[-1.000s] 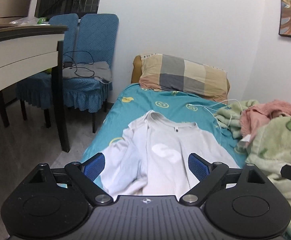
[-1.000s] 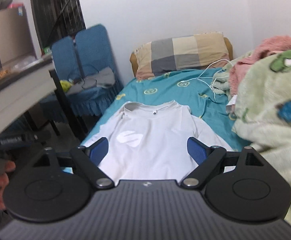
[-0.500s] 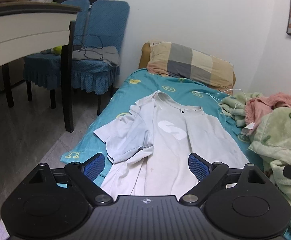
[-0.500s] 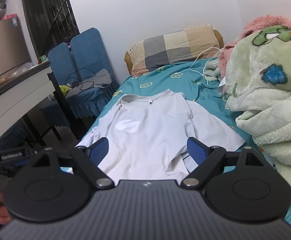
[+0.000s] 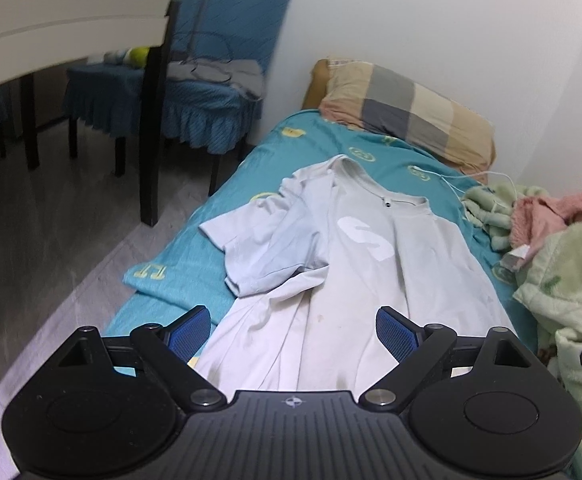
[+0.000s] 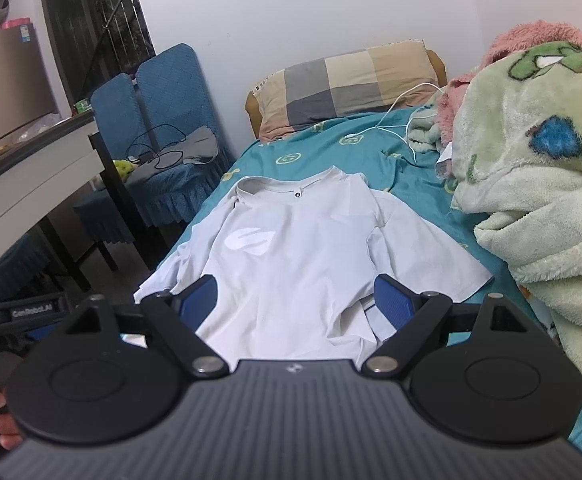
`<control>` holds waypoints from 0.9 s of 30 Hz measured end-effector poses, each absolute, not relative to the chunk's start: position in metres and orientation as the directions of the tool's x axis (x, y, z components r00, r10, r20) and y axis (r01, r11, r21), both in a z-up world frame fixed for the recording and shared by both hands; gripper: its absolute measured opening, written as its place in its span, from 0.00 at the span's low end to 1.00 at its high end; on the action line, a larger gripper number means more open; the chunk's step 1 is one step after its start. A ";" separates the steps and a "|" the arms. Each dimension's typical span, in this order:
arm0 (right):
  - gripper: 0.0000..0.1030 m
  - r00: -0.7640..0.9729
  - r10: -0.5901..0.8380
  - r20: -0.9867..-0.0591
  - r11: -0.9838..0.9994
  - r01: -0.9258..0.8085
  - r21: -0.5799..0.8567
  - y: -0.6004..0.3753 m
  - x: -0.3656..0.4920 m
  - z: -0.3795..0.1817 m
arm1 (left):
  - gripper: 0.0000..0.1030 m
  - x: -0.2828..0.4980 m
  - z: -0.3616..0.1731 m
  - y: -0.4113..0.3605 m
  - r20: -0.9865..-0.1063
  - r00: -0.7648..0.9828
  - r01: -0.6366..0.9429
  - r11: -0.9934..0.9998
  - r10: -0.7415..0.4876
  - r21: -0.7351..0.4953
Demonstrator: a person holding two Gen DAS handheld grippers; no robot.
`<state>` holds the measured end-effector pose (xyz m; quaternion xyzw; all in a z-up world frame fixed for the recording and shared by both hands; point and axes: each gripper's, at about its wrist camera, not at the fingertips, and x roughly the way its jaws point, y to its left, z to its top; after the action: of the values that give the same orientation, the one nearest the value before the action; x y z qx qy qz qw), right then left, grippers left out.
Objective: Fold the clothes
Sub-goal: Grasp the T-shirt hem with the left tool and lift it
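The left gripper (image 5: 293, 330) has its jaws spread wide with nothing between the blue pads, and the right gripper (image 6: 295, 300) is likewise wide and empty. Both have come lower and closer to the bed (image 5: 251, 164) than a second ago: more of the shirt (image 5: 355, 264) now shows beyond the fingers, down toward its hem. The shirt lies face up just ahead of and below both grippers, collar away from them, touched by neither. Earlier only its chest and collar showed in the left view; now the sleeve (image 5: 259, 248) on that side is seen lying crumpled outward, ahead of the left pad. In the right view the other sleeve (image 6: 431, 256) spreads flat ahead of the right pad. Farther ahead, past the collar, a checked pillow (image 5: 407, 114) sits at the wall. To the right of both grippers is a heap of green and pink blankets (image 6: 531, 184), looming larger than before. To the left stand blue chairs (image 5: 219, 64) and a table (image 5: 51, 20).
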<state>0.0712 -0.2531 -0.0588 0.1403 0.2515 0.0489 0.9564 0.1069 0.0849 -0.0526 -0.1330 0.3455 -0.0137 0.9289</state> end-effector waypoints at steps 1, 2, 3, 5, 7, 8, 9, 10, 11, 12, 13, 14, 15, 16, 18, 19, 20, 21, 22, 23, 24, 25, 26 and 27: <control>0.84 0.869 0.163 -0.467 0.956 -0.022 0.293 -0.253 0.072 -0.059 | 0.88 0.108 -0.053 0.088 -0.641 0.758 -0.076 0.960 -0.120 -0.269; 0.84 0.869 0.161 -0.468 0.956 -0.019 0.292 -0.254 0.072 -0.059 | 0.88 0.108 -0.054 0.090 -0.644 0.756 -0.085 0.956 -0.122 -0.281; 0.84 0.869 0.160 -0.469 0.956 -0.018 0.293 -0.254 0.073 -0.059 | 0.87 0.109 -0.054 0.093 -0.646 0.753 -0.094 0.951 -0.124 -0.293; 0.84 0.867 0.160 -0.472 0.955 -0.017 0.295 -0.254 0.074 -0.060 | 0.87 0.109 -0.056 0.097 -0.647 0.753 -0.109 0.946 -0.123 -0.306; 0.84 0.865 0.161 -0.474 0.956 -0.017 0.294 -0.253 0.074 -0.061 | 0.87 0.110 -0.056 0.099 -0.647 0.752 -0.117 0.941 -0.125 -0.318; 0.84 0.864 0.161 -0.477 0.956 -0.017 0.292 -0.253 0.075 -0.062 | 0.87 0.111 -0.057 0.100 -0.647 0.752 -0.121 0.937 -0.129 -0.327; 0.84 0.862 0.162 -0.480 0.956 -0.017 0.293 -0.253 0.075 -0.062 | 0.87 0.112 -0.057 0.102 -0.646 0.752 -0.125 0.933 -0.132 -0.337; 0.84 0.861 0.163 -0.482 0.955 -0.016 0.295 -0.253 0.076 -0.063 | 0.87 0.115 -0.059 0.103 -0.649 0.749 -0.136 0.927 -0.135 -0.350; 0.84 0.859 0.165 -0.485 0.955 -0.015 0.297 -0.253 0.076 -0.064 | 0.87 0.117 -0.061 0.105 -0.651 0.746 -0.146 0.920 -0.138 -0.363; 0.84 0.857 0.165 -0.487 0.953 -0.013 0.301 -0.253 0.077 -0.065 | 0.87 0.122 -0.063 0.106 -0.657 0.741 -0.162 0.913 -0.138 -0.375; 0.84 0.856 0.166 -0.490 0.952 -0.009 0.306 -0.254 0.077 -0.065 | 0.86 0.128 -0.067 0.110 -0.664 0.736 -0.184 0.904 -0.134 -0.386; 0.84 0.854 0.167 -0.492 0.950 -0.006 0.311 -0.254 0.077 -0.066 | 0.85 0.135 -0.071 0.113 -0.670 0.731 -0.206 0.895 -0.129 -0.396; 0.84 0.853 0.168 -0.495 0.948 -0.002 0.318 -0.255 0.078 -0.067 | 0.83 0.142 -0.076 0.117 -0.681 0.723 -0.234 0.885 -0.118 -0.401; 0.84 0.851 0.169 -0.497 0.945 0.003 0.326 -0.256 0.078 -0.067 | 0.80 0.149 -0.080 0.123 -0.686 0.719 -0.260 0.873 -0.110 -0.413; 0.84 0.849 0.170 -0.501 0.939 0.015 0.344 -0.259 0.081 -0.070 | 0.79 0.164 -0.088 0.135 -0.695 0.713 -0.311 0.845 -0.096 -0.436; 0.84 0.847 0.170 -0.504 0.935 0.023 0.353 -0.261 0.083 -0.072 | 0.79 0.171 -0.093 0.141 -0.693 0.715 -0.333 0.824 -0.095 -0.457; 0.84 0.844 0.171 -0.508 0.931 0.030 0.364 -0.262 0.086 -0.074 | 0.79 0.178 -0.098 0.149 -0.688 0.719 -0.354 0.799 -0.101 -0.487; 0.84 0.841 0.173 -0.512 0.926 0.038 0.375 -0.264 0.090 -0.076 | 0.79 0.184 -0.104 0.155 -0.683 0.721 -0.369 0.773 -0.112 -0.516; 0.84 0.838 0.176 -0.516 0.921 0.045 0.386 -0.265 0.093 -0.079 | 0.78 0.189 -0.110 0.158 -0.680 0.723 -0.377 0.756 -0.121 -0.535; 0.84 0.836 0.177 -0.520 0.917 0.052 0.396 -0.266 0.097 -0.083 | 0.77 0.194 -0.116 0.161 -0.677 0.725 -0.384 0.738 -0.131 -0.554; 0.84 0.833 0.175 -0.525 0.914 0.061 0.402 -0.266 0.102 -0.087 | 0.77 0.199 -0.122 0.164 -0.673 0.726 -0.391 0.720 -0.140 -0.573; 0.84 0.826 0.171 -0.537 0.912 0.074 0.404 -0.267 0.107 -0.091 | 0.77 0.203 -0.128 0.167 -0.669 0.728 -0.398 0.702 -0.150 -0.590; 0.84 0.818 0.174 -0.548 0.909 0.081 0.409 -0.267 0.112 -0.095 | 0.77 0.209 -0.133 0.166 -0.665 0.730 -0.394 0.698 -0.158 -0.598; 0.84 0.813 0.181 -0.554 0.905 0.082 0.417 -0.266 0.117 -0.098 | 0.75 0.215 -0.137 0.166 -0.661 0.732 -0.388 0.694 -0.167 -0.606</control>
<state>0.1171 -0.2664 -0.0979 0.2159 0.3048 0.0268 0.9272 0.2146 0.1658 -0.1370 -0.3854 0.3603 0.0654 0.8470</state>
